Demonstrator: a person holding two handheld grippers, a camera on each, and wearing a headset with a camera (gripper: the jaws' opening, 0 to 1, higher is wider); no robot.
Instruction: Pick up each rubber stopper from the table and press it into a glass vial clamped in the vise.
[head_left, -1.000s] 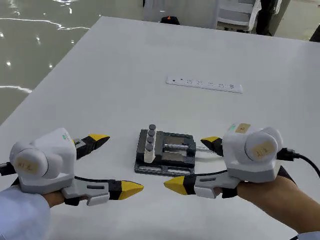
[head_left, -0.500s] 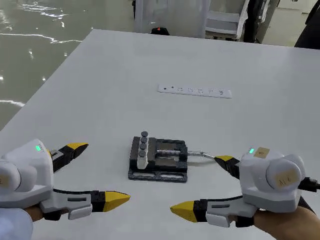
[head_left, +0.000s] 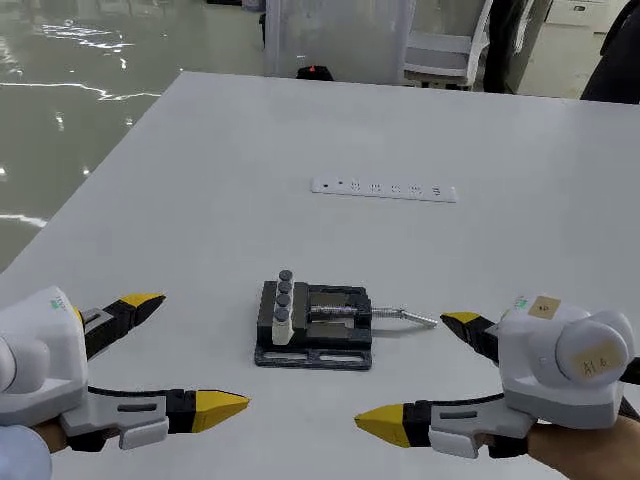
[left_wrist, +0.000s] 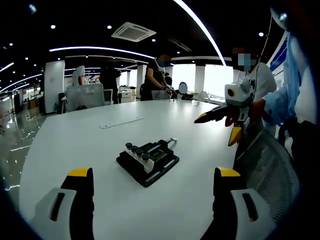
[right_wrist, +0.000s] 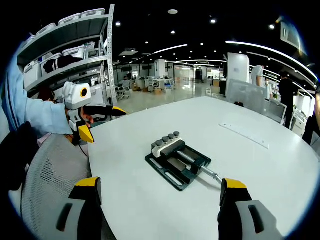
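Observation:
A black vise (head_left: 330, 330) sits mid-table with a row of several glass vials (head_left: 283, 300) clamped at its left end, each capped by a dark rubber stopper. My left gripper (head_left: 190, 350) hovers open to the vise's near left, nothing between its yellow-tipped jaws. My right gripper (head_left: 418, 369) hovers open to the near right, also holding nothing. The left gripper view has the vise (left_wrist: 155, 162) and vials (left_wrist: 137, 150) ahead of the left gripper (left_wrist: 153, 172), with the right gripper (left_wrist: 215, 131) beyond. In the right gripper view the vise (right_wrist: 182, 167) lies ahead of the right gripper (right_wrist: 160, 182), the left gripper (right_wrist: 106, 125) opposite.
A white power strip (head_left: 384, 190) lies on the white table (head_left: 200, 200) beyond the vise. Chairs (head_left: 445, 45) stand past the far edge. A grey mesh chair (right_wrist: 45, 185) is at the near edge. People (left_wrist: 160, 80) stand across the room.
Both grippers have drawn back toward me and farther from the vise, staying open. The head camera has shifted, so the vise sits lower and smaller in view.

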